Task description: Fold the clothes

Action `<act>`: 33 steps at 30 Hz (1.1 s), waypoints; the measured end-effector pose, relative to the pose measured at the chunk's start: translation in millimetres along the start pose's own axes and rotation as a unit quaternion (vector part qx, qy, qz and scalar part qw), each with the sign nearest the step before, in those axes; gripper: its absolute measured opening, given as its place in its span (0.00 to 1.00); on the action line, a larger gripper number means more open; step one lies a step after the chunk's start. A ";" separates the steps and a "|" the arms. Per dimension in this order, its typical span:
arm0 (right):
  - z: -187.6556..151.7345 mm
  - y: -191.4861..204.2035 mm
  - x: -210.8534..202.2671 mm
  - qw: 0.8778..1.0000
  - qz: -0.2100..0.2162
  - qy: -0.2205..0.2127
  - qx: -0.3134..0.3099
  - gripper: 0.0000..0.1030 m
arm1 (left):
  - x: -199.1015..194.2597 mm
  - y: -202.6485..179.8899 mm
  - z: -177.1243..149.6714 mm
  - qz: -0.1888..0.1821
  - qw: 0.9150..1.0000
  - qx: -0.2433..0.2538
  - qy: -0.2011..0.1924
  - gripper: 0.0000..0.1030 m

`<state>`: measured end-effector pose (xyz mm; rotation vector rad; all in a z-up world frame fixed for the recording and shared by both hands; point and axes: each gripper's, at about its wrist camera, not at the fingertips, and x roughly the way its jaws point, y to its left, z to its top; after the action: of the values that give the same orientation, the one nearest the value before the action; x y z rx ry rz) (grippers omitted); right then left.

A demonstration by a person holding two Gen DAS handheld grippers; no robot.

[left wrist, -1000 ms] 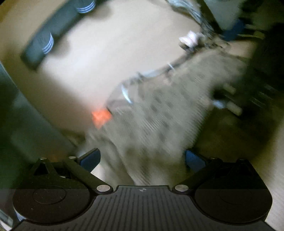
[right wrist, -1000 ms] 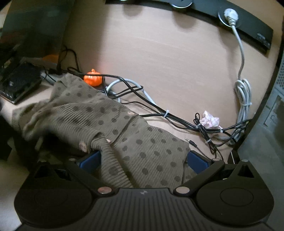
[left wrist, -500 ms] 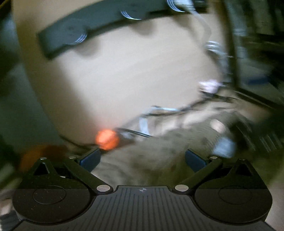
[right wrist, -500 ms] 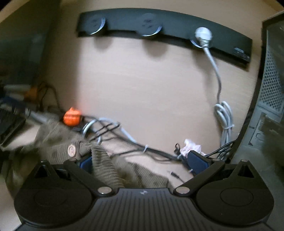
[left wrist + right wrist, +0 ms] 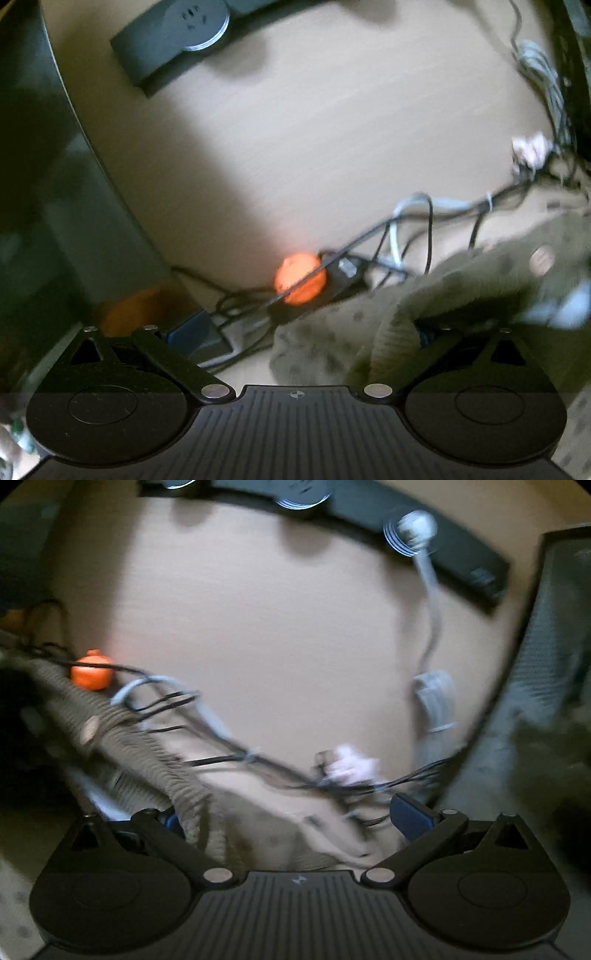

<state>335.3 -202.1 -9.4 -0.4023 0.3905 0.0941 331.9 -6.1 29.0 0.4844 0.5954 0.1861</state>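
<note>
One ribbed, dotted brown cardigan [image 5: 147,753]

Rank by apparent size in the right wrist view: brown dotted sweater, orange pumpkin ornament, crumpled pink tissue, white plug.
1. brown dotted sweater
2. orange pumpkin ornament, crumpled pink tissue and white plug: all look similar, blurred, at different distances, so unranked.

Cardigan between both grippers, cables beyond

The cardigan [image 5: 147,760] lies left of the right gripper [image 5: 295,823]; cables [image 5: 258,760] and a power strip [image 5: 369,520] sit ahead.
</note>
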 end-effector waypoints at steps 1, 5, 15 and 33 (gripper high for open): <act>0.1 -1.5 -3.6 1.000 0.001 0.002 0.001 1.00 | -2.0 -2.5 -7.2 -0.011 1.000 0.019 0.002 1.00; 5.6 -2.3 -42.8 0.999 -0.005 -0.035 -0.027 1.00 | -44.0 2.2 -17.1 -0.007 0.998 0.045 -0.031 1.00; 94.9 -86.0 -301.4 0.952 -0.008 -0.307 -0.005 1.00 | -275.9 87.6 -6.4 0.073 0.961 0.002 -0.266 1.00; 112.7 -100.5 -314.2 0.956 0.091 -0.272 -0.065 1.00 | -400.8 115.4 -9.5 0.081 0.917 0.047 -0.388 1.00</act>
<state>102.1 -253.3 244.6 -0.4515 -0.1249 0.4036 -3.9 -23.7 275.9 0.6504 -0.2187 0.1069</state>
